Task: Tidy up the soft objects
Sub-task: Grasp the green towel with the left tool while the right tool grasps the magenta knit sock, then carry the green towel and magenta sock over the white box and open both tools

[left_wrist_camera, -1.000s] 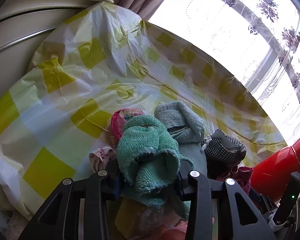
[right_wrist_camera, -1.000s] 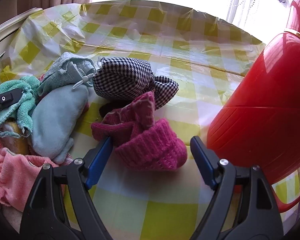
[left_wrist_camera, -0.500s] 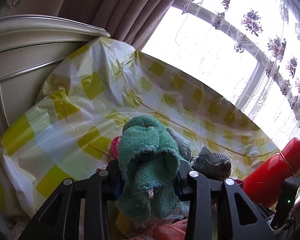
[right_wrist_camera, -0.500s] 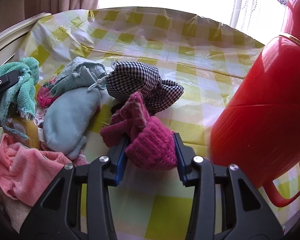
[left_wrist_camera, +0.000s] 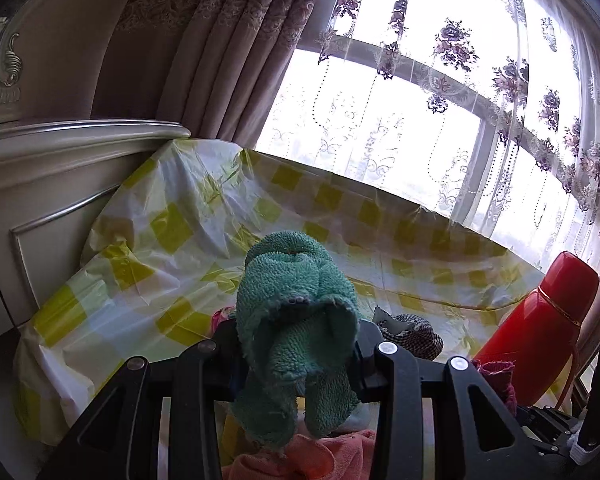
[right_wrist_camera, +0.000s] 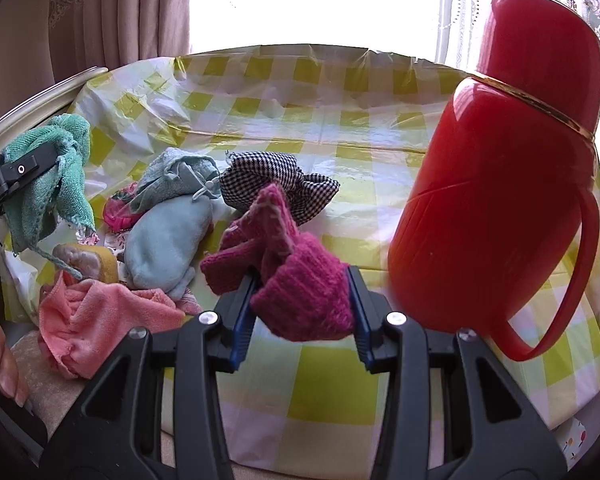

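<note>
Left gripper [left_wrist_camera: 296,350] clamped on green towel [left_wrist_camera: 296,320], right gripper [right_wrist_camera: 302,306] on magenta knit [right_wrist_camera: 300,284], red thermos [right_wrist_camera: 496,184] just beside.

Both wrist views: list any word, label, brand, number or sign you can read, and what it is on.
"AI": white letters on the black body of the left claw, cut off at the frame edge in the right wrist view, so probably part of a longer marking.
Red flask: no readable text.
Cloths and checked tablecloth: no readable text.

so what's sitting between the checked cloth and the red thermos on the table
Nothing: in the right wrist view, only bare yellow-checked tablecloth lies between the black-and-white checked cloth and the red thermos.
</note>
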